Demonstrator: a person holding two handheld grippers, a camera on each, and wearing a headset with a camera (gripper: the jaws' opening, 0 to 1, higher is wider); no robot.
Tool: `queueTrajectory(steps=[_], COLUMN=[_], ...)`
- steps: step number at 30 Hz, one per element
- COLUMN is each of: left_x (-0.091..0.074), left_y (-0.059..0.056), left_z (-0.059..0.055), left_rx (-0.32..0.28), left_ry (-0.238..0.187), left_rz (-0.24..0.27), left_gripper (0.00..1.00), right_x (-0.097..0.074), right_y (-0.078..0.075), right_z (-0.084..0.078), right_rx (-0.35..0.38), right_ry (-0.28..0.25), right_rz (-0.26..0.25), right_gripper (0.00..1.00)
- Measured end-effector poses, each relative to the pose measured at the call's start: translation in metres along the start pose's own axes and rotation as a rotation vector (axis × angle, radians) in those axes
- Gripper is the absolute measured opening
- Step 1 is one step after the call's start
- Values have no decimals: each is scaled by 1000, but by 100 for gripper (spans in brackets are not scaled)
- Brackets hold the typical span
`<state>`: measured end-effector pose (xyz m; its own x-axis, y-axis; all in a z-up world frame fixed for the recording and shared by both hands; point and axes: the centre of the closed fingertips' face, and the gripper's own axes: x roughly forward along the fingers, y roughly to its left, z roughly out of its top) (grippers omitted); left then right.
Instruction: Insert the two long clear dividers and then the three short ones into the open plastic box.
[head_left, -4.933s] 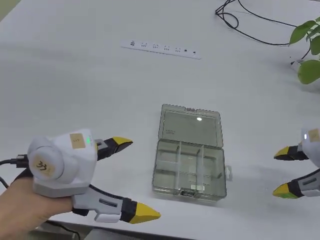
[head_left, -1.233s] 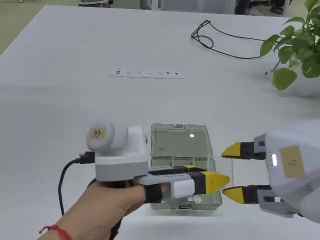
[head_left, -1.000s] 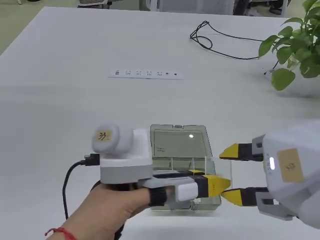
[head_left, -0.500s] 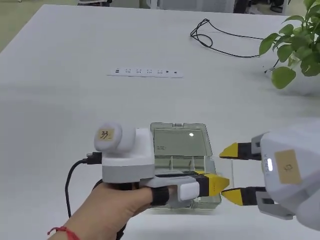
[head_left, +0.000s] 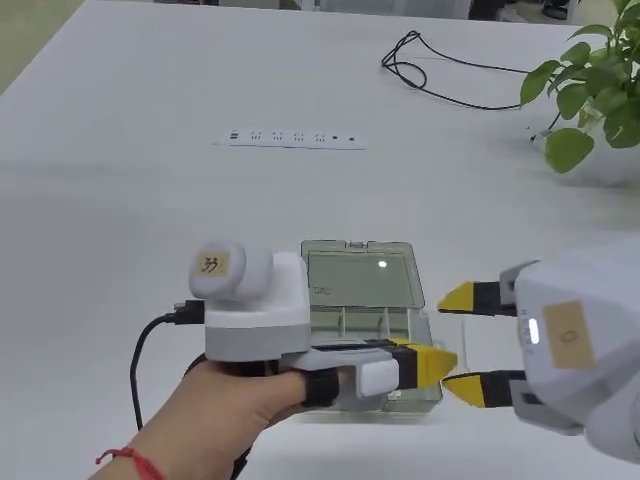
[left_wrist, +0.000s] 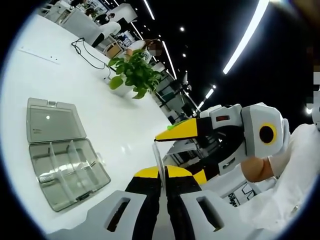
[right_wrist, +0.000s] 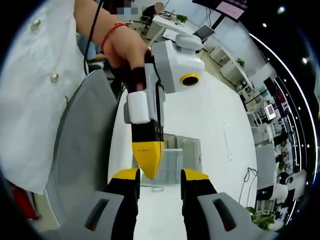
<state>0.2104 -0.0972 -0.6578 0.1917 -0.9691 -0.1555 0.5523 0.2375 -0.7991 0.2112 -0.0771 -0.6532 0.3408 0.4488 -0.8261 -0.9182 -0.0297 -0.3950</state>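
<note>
Clear divider (left_wrist: 159, 152) pinched in left hand-held gripper (left_wrist: 163, 172) labelled 33, right hand-held gripper (right_wrist: 160, 176) agape

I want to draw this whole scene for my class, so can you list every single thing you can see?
plastic box: one, clear grey, lid open, on the table near the person
dividers in the box: several, clear, exact count hard to tell
clear divider: one, see-through, pinched in the left gripper
power strip: one, white, far side of the table
cable: one, black, looped at the far edge
potted plant: one, green, far right
table: one, white, under everything
left gripper: one, white with yellow tips, over the box's near edge
right gripper: one, white with yellow tips, jaws apart, right of the box
hand: one, red string at the wrist, holding the left gripper
</note>
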Motion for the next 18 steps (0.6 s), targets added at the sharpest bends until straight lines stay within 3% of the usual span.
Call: queueTrajectory(steps=[6, 10, 12, 14, 18], left_x=[-5, -13, -17, -19, -21], left_y=[1, 5, 4, 1, -9], left_z=[4, 8, 7, 5, 0], left_rx=[38, 173, 239, 351, 510], left_ry=[-14, -20, -1, 16, 54], left_rz=[2, 21, 21, 13, -18], left_gripper=[0, 0, 0, 0, 0], right_x=[-4, -15, -22, -27, -33], right_y=[-5, -11, -15, -20, -19], right_z=[4, 10, 13, 15, 20], right_rx=[32, 138, 198, 239, 289], right_ry=[-34, -123, -176, -217, -288], right_rz=[8, 42, 72, 106, 222], right_gripper=[35, 35, 35, 33, 27])
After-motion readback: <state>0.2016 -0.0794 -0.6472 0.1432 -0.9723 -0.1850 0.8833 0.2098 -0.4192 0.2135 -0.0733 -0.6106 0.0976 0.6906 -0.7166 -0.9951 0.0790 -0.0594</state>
